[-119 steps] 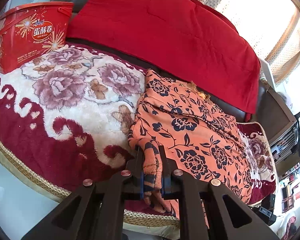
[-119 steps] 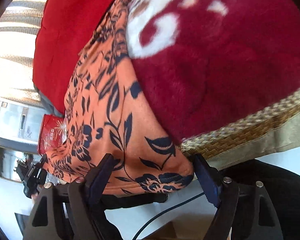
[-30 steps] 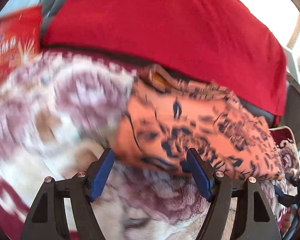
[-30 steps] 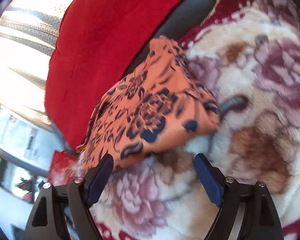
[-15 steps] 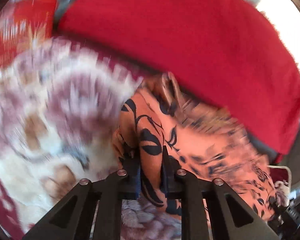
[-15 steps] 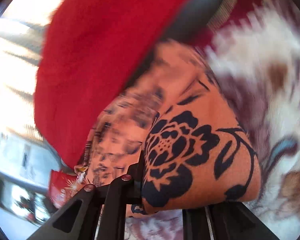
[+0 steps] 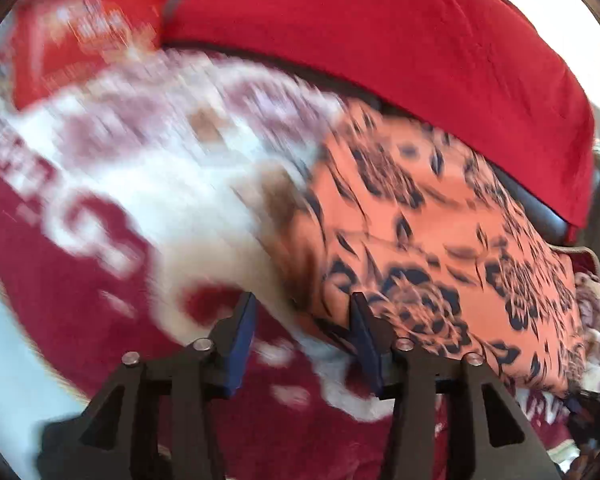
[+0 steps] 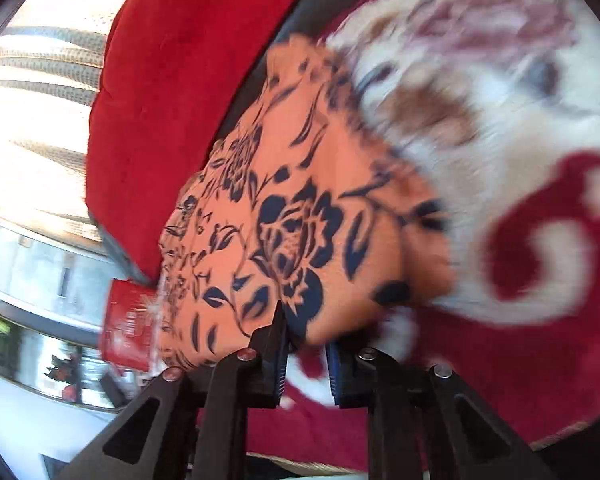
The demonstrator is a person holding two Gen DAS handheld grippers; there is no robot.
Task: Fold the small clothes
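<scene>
An orange garment (image 7: 440, 240) with dark blue flowers lies folded on the flowered plush blanket (image 7: 140, 168). My left gripper (image 7: 303, 300) sits at the garment's near left corner. Its jaws are opening, with only blanket between them, and the right fingertip (image 7: 358, 308) is at the cloth's edge. In the right wrist view the garment (image 8: 300, 208) fills the middle. My right gripper (image 8: 306, 340) is at its near corner with a narrow gap, also opening. The cloth's edge rests on top of the left finger (image 8: 276, 332), and I see blanket in the gap. Both views are blurred by motion.
A red cushion (image 7: 380, 48) leans against the back behind the garment, also seen as the red cushion (image 8: 180, 80). A red printed box (image 7: 80, 40) stands at the back left on the blanket. The blanket's near edge (image 8: 560, 436) drops off close to my right gripper.
Half a second ago both grippers were shut on the garment's near edge. Now both have let go with jaws apart and drawn back; the garment lies flat on the blanket.
</scene>
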